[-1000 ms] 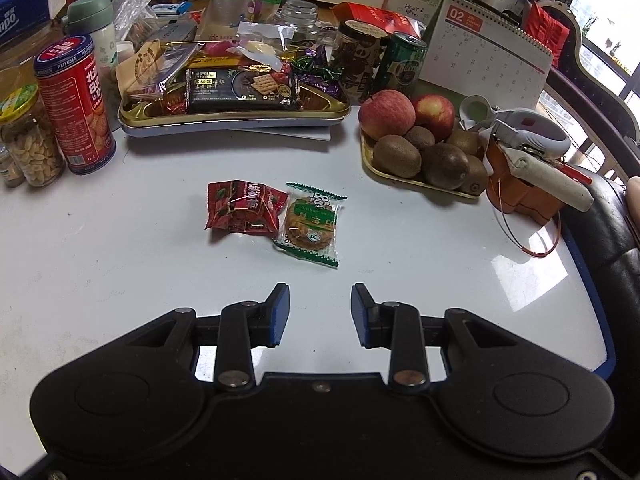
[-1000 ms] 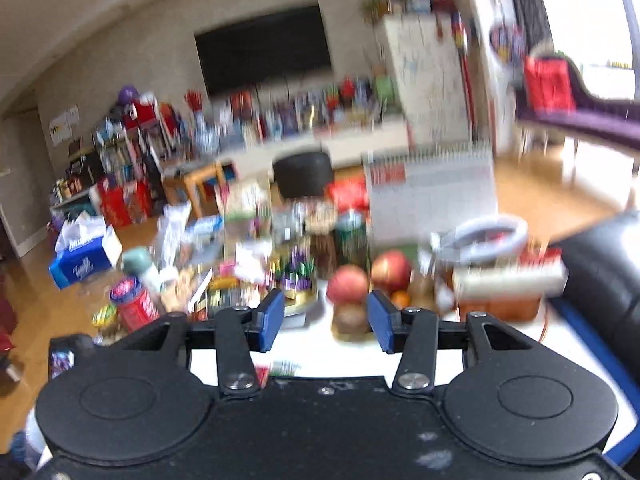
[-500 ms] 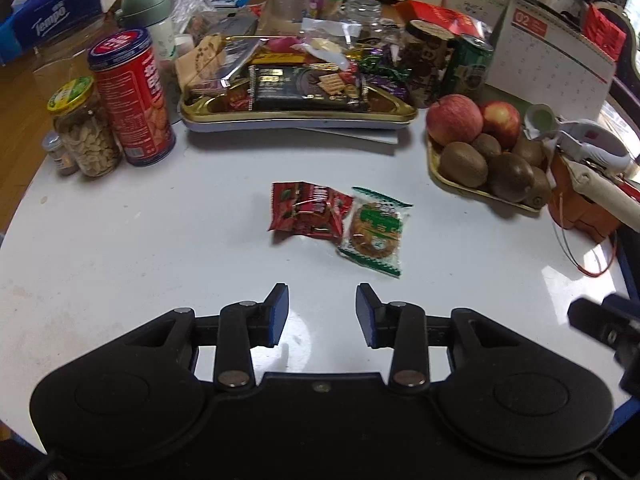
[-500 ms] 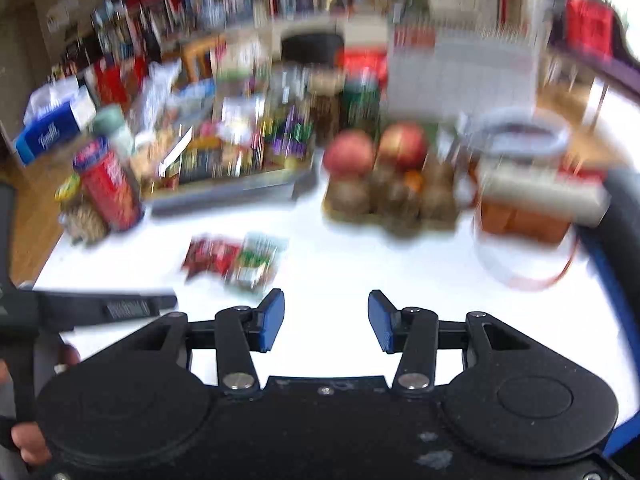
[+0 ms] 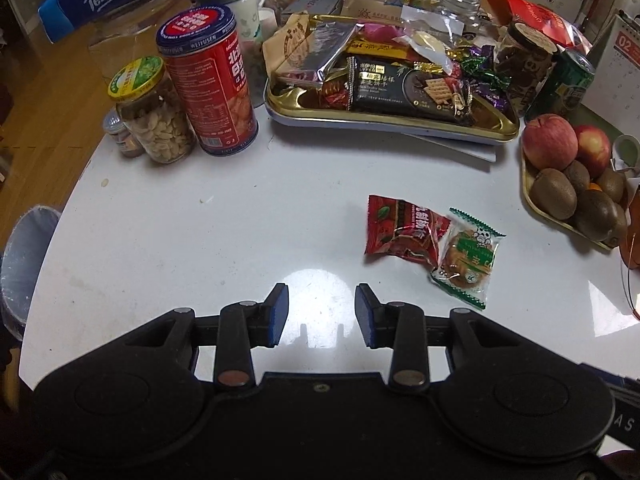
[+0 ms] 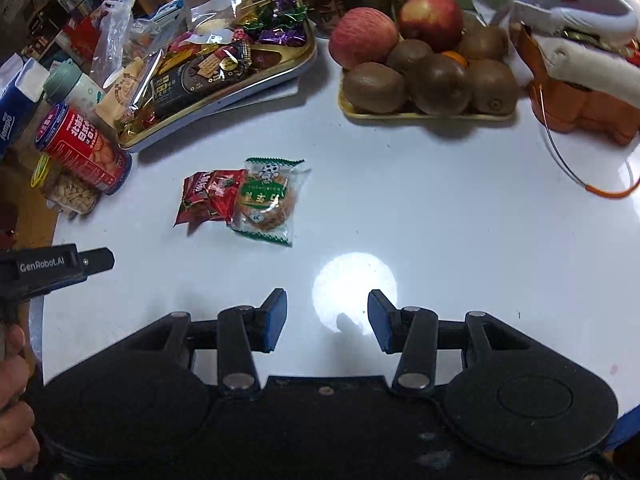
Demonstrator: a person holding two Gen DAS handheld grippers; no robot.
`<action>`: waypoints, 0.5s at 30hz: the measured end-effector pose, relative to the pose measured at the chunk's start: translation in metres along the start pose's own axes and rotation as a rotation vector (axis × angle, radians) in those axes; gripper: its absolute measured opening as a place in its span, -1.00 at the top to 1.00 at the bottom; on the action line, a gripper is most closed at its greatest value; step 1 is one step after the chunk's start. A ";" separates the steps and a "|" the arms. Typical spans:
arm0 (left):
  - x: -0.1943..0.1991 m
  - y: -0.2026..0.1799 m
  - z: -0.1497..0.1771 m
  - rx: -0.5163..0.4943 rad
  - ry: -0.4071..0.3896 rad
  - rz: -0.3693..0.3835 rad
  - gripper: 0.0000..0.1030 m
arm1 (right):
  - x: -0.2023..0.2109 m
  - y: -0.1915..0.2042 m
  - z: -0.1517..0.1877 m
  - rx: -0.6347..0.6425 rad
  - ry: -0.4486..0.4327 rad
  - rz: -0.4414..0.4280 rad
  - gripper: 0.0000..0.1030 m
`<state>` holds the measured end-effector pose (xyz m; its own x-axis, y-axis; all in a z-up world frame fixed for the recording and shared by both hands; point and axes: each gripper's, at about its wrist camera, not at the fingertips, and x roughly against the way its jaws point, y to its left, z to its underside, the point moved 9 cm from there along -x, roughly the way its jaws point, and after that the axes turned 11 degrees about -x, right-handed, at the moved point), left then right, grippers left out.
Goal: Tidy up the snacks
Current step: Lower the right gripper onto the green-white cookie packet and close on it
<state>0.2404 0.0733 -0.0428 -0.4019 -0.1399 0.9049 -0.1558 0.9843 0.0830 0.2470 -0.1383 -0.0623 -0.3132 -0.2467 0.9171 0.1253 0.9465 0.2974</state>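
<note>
1. We hold our left gripper [image 5: 320, 310] and right gripper [image 6: 326, 318] released, grasping nothing.
2. The red foil snack packet [image 5: 402, 232] touches the green-edged clear cookie packet [image 5: 468, 256], both lying near the gold metal tray [image 5: 384, 114].

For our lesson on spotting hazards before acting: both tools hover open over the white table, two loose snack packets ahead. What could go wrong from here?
1. The red packet and green biscuit packet overlap, so a pinch may drag both.
2. The gold tray is already heaped; an added packet may slide off.
3. The biscuit inside could crack if squeezed hard.
</note>
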 end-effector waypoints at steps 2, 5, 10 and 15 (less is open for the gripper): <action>-0.002 0.002 0.001 -0.006 0.016 0.009 0.10 | -0.005 0.014 -0.014 0.021 -0.015 0.022 0.08; -0.002 0.006 0.002 0.025 0.029 0.029 0.10 | -0.017 0.034 -0.036 -0.007 -0.011 0.016 0.08; -0.004 0.011 0.000 0.065 0.043 0.039 0.10 | -0.052 0.056 -0.059 -0.069 0.046 0.011 0.08; -0.006 0.017 -0.003 0.077 0.043 0.014 0.10 | -0.078 0.070 -0.069 -0.070 0.024 0.047 0.01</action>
<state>0.2426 0.0915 -0.0457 -0.3660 -0.1194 0.9229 -0.2198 0.9748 0.0389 0.3452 -0.0669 -0.0943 -0.2829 -0.2081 0.9363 0.2051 0.9405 0.2710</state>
